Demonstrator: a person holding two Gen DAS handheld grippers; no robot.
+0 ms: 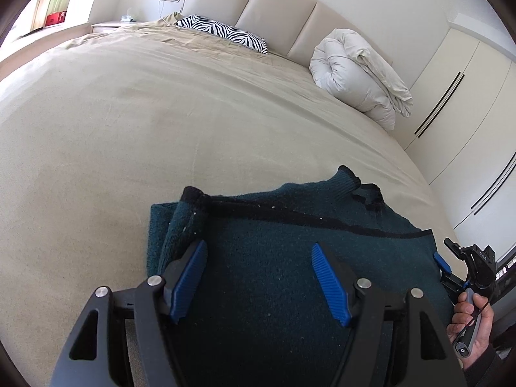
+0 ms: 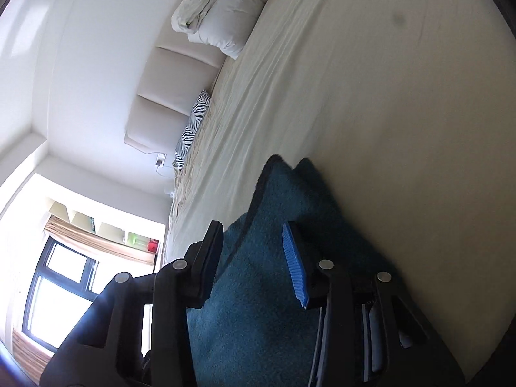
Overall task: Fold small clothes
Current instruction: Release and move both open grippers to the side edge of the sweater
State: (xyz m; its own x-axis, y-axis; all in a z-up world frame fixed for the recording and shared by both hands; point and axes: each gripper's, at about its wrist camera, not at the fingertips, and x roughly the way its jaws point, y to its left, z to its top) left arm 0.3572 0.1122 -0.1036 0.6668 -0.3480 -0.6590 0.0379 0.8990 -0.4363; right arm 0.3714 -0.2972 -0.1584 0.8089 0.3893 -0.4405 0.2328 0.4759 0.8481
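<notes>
A wide bed (image 1: pixel 129 122) covered by a beige sheet is seen, backed by a padded headboard (image 1: pixel 274 3). A rolled white duvet (image 1: pixel 358 74) and a zebra-print pillow (image 1: pixel 222 32) are placed at its head end. A dark teal sweater (image 1: pixel 267 251) with black trim is spread, partly folded, on the near part of the bed. The left gripper (image 1: pixel 258 283) is held above the sweater with its jaws wide and nothing gripped. The right gripper (image 2: pixel 253 261) is held by a hand (image 1: pixel 474 319) at the sweater's edge; its jaws are kept moderately apart with sweater fabric seen between them, and no pressing of the pads is visible.
</notes>
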